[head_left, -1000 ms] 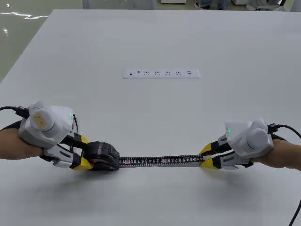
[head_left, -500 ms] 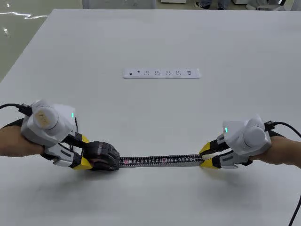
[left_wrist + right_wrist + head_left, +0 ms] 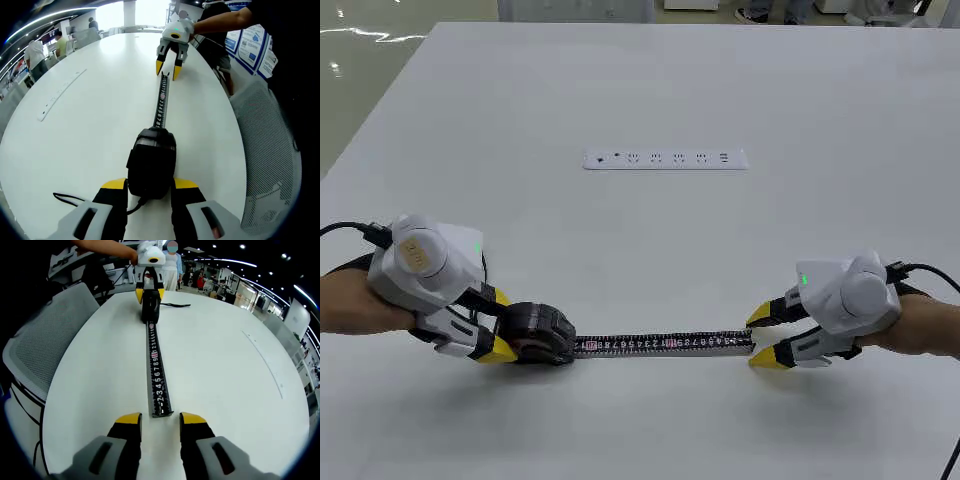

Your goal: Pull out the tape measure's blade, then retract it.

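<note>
The black tape measure case (image 3: 536, 332) rests on the white table (image 3: 650, 240) at the near left, and my left gripper (image 3: 501, 322) is shut on it. In the left gripper view the case (image 3: 151, 162) sits between the yellow-tipped fingers (image 3: 116, 184). The numbered blade (image 3: 665, 343) lies flat on the table, stretched rightwards. Its hooked end (image 3: 161, 412) stops just ahead of my right gripper (image 3: 161, 419), which stands open with a jaw on either side and touches nothing. In the head view the right gripper (image 3: 759, 338) straddles the blade tip.
A white power strip (image 3: 665, 158) lies at the table's middle, beyond the blade. A thin black cord (image 3: 67, 197) trails beside the case. A grey mesh chair (image 3: 272, 150) stands off the near table edge. People stand in the background.
My right gripper has opened and let go of the blade's end, which now lies on the table. The left gripper and the case have stayed put.
</note>
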A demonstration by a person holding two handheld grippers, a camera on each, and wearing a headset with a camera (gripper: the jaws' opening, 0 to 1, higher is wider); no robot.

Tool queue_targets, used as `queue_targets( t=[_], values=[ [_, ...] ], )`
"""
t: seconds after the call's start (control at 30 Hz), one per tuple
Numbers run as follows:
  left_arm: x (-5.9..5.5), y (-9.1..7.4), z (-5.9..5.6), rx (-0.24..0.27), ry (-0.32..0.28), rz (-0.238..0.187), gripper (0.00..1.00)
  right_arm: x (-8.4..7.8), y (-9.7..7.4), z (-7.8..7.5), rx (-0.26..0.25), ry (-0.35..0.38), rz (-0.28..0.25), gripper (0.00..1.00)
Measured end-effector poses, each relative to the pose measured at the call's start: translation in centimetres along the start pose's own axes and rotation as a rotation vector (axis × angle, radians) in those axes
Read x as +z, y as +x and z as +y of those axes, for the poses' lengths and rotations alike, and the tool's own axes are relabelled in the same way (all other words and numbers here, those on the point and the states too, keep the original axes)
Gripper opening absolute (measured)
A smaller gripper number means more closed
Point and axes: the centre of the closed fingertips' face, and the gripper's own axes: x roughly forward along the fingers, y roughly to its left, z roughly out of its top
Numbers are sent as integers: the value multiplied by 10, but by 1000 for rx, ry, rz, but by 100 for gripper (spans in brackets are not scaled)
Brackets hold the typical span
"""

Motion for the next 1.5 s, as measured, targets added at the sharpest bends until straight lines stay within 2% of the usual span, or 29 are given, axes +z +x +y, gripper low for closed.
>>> queue_targets(
  t=[0.27, 0.33, 0.37, 0.43, 0.63, 0.77, 1.03, 1.07, 1.2, 1.3, 1.33, 1.5],
  values=[
    [-2, -3, 0, 6, -6, -7, 38, -1, -2, 2, -4, -1, 0, 37],
    [-2, -3, 0, 7, -7, -7, 40, -2, -3, 2, -5, -2, 0, 42],
    [-5, -8, -3, 24, -33, -32, 41, -1, -10, 0, -31, 32, -21, 44],
    [-3, -10, -4, 36, -53, -57, 46, -3, -13, 1, -40, 39, -28, 45],
    [1, -13, -7, 61, -75, -110, 59, -4, -21, 6, -58, 63, -48, 55],
    [2, -15, -9, 76, -93, -140, 66, -5, -26, 7, -88, 80, -57, 63],
    [2, -17, -12, 81, -99, -152, 72, -3, -29, 10, -98, 92, -67, 73],
    [3, -19, -16, 99, -118, -192, 73, -1, -32, 13, -119, 108, -80, 75],
    [1, -20, -17, 107, -121, -199, 76, 0, -33, 15, -125, 124, -91, 80],
    [1, -23, -20, 129, -140, -226, 79, 1, -35, 16, -143, 147, -103, 85],
    [-3, -28, -29, 190, -196, -284, 80, 5, -39, 20, -185, 217, -157, 88],
    [-3, -33, -35, 246, -250, -342, 86, 8, -42, 24, -218, 270, -206, 92]
  ],
)
